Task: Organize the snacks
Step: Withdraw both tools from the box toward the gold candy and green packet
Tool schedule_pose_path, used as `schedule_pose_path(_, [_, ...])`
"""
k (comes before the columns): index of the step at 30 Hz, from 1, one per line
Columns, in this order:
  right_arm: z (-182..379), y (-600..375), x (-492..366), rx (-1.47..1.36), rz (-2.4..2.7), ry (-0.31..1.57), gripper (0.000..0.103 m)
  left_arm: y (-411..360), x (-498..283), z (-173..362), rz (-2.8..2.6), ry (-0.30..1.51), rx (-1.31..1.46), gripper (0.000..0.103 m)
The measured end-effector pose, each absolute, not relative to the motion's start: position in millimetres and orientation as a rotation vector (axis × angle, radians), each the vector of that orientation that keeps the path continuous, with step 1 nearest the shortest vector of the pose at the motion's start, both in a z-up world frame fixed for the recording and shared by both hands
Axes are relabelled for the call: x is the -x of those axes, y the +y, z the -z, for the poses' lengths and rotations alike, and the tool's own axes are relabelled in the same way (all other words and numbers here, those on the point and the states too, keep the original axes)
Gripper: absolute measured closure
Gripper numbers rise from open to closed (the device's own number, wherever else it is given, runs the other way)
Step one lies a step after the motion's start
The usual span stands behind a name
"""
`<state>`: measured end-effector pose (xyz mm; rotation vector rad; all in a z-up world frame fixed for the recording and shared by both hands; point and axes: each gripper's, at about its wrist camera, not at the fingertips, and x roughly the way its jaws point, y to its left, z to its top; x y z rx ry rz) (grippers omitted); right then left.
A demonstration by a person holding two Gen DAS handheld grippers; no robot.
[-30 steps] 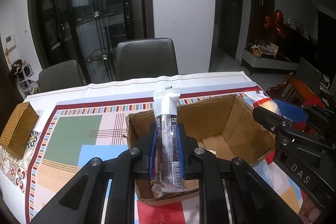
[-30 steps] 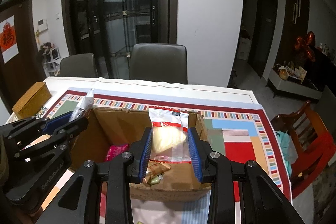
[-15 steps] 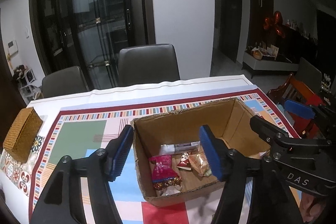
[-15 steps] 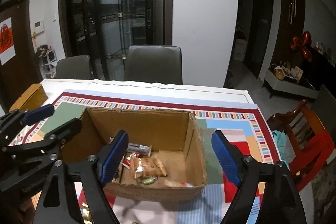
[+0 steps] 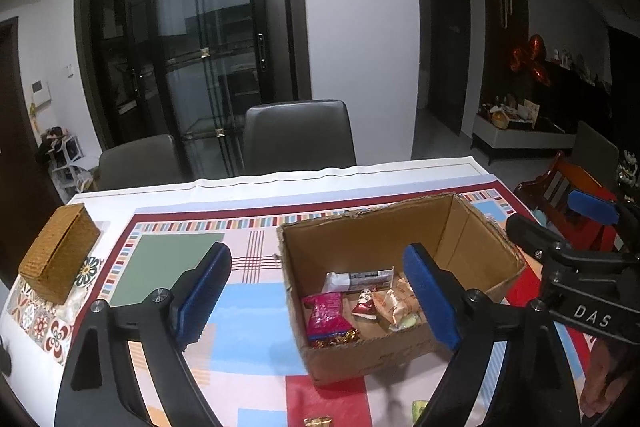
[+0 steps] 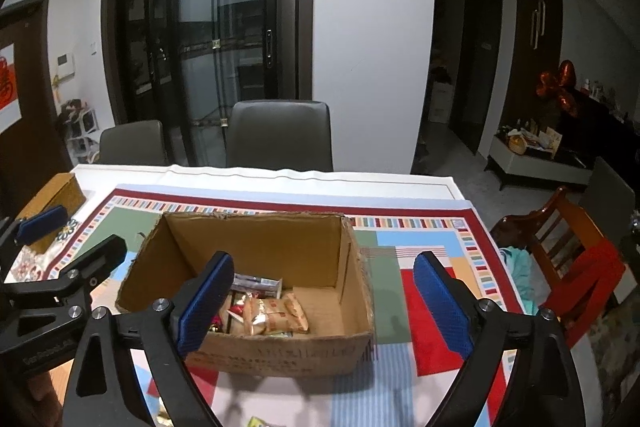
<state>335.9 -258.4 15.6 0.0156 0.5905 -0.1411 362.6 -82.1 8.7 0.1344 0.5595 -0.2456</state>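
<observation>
An open cardboard box [image 5: 472, 227] stands on the patterned tablecloth; it also shows in the right wrist view [image 6: 256, 239]. Inside lie a dark bar with a white end [image 5: 358, 279], a pink packet [image 5: 326, 319], a small red-and-white sweet [image 5: 365, 308] and tan biscuit packets [image 5: 400, 305], which also show in the right wrist view [image 6: 274, 315]. My left gripper [image 5: 316, 301] is open and empty, above the box's near left side. My right gripper [image 6: 324, 303] is open and empty, above the box's near edge.
A woven wicker box [image 5: 58, 257] sits at the table's far left. Small loose sweets [image 5: 418, 409] lie on the cloth in front of the box. Two grey chairs [image 5: 298, 137] stand behind the table. A red wooden chair [image 6: 576, 263] stands at the right.
Both grippers opened and let go of their snacks, which dropped into the box. Both grippers have pulled back slightly and now hang empty over the box.
</observation>
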Motion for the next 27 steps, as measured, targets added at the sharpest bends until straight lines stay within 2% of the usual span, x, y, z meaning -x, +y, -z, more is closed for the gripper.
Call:
schedule_pose_path(12, [-13.4, -253.2, -310.5, -0.039, 0.146, 0.582, 0.011, -61.6, -326.3, -11.1, 0.193, 0.518, -0.133, 0.008])
schedule_pose_path(17, [-3.5, -248.2, -299.2, -0.043, 0.154, 0.589, 0.011, -52.6, -312.9, -2.7, 0.180, 0.529, -0.111, 0.005])
schedule_pose_path(27, [19.3, -234.8, -274.2, -0.027, 0.167, 0.596, 0.011, -36.2, -289.0, 28.6, 0.147, 0.570, -0.076, 0.005])
